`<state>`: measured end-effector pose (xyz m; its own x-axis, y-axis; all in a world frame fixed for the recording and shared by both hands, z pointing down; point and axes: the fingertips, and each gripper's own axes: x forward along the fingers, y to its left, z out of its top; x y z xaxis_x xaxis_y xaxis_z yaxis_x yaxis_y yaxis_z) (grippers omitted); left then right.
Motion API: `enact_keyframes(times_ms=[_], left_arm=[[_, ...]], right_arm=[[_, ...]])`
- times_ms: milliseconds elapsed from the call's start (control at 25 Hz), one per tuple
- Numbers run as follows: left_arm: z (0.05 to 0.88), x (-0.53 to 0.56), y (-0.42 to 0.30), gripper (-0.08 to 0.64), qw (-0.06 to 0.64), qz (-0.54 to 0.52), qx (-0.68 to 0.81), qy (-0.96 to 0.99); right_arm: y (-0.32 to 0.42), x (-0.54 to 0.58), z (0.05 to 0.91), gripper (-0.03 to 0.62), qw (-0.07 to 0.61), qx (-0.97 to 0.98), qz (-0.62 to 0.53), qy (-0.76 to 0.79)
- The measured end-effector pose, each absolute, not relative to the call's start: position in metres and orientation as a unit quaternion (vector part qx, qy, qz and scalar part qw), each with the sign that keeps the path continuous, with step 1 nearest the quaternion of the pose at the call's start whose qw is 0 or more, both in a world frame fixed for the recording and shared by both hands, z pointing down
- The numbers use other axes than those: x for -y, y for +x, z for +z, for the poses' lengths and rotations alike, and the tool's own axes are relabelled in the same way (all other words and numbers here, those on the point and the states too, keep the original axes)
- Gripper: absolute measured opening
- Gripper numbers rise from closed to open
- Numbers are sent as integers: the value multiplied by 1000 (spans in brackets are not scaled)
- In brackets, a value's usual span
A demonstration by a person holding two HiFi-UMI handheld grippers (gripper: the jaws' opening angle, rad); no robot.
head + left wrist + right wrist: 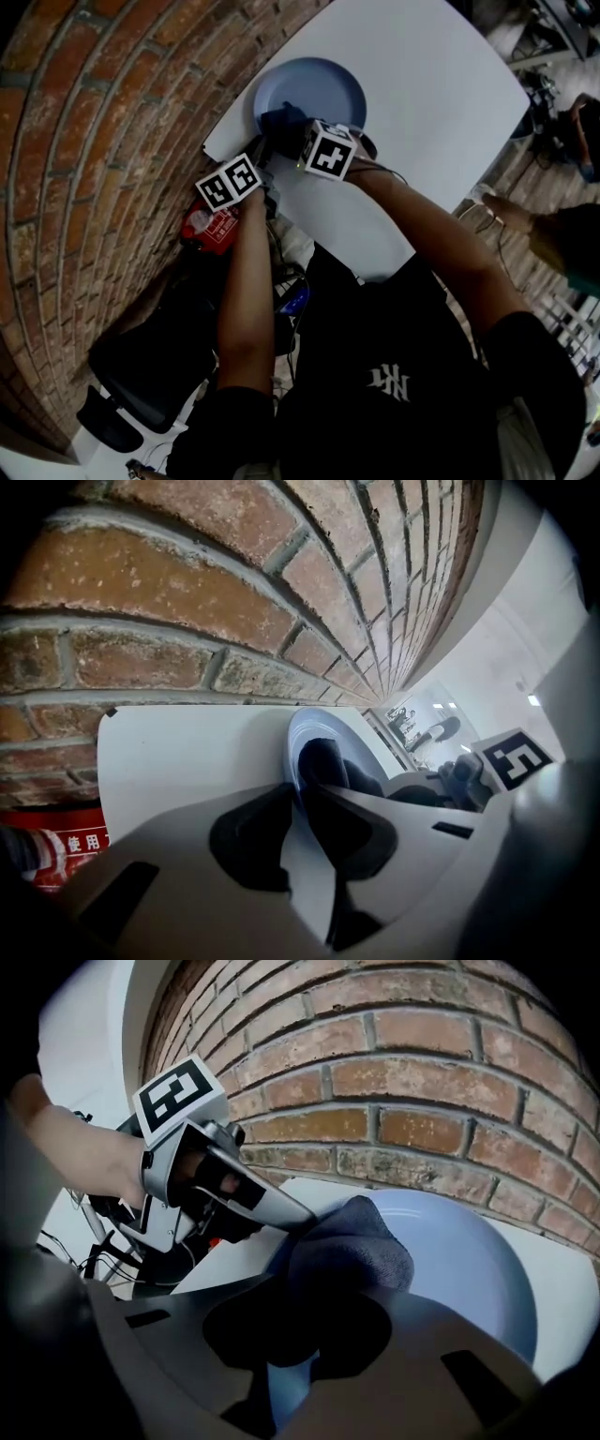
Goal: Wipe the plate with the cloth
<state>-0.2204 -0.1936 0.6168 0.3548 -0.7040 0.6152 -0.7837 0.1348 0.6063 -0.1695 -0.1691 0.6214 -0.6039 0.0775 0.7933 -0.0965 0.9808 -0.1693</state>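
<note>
A light blue plate (pixel 323 84) lies on the white table (pixel 422 84) near its corner by the brick wall. In the left gripper view my left gripper (pixel 298 803) is shut on the plate's (pixel 323 728) near rim, which runs between its jaws. My right gripper (pixel 314 1321) is shut on a bunched dark blue cloth (pixel 354 1241), pressed onto the plate (pixel 469 1269) just beside the left gripper's fingertips (pixel 298 1221). From the head view the cloth (pixel 279 119) sits on the plate's near left part, with both marker cubes right behind it.
A brick wall (pixel 94 122) runs along the table's left side. A red labelled object (pixel 211 225) sits below the table edge by the wall. A black chair (pixel 141 366) stands lower left. Another person's hand (pixel 511 214) shows at the right.
</note>
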Motion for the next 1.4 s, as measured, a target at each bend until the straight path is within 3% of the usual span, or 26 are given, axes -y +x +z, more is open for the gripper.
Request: enact_keyframes(times_ms=[240,760,1400], left_arm=[[617,195,-222,56,494,44,567,657],[617,197,-223,55,490,55,563,663],[619,197,-223,60,497,50,562,660]], right_arm=[[-155,164,632,72,469,877,104,-26],[-84,194,626,72,544,837,-6,-56],[-50,277,624,72,573,815,-32,81]])
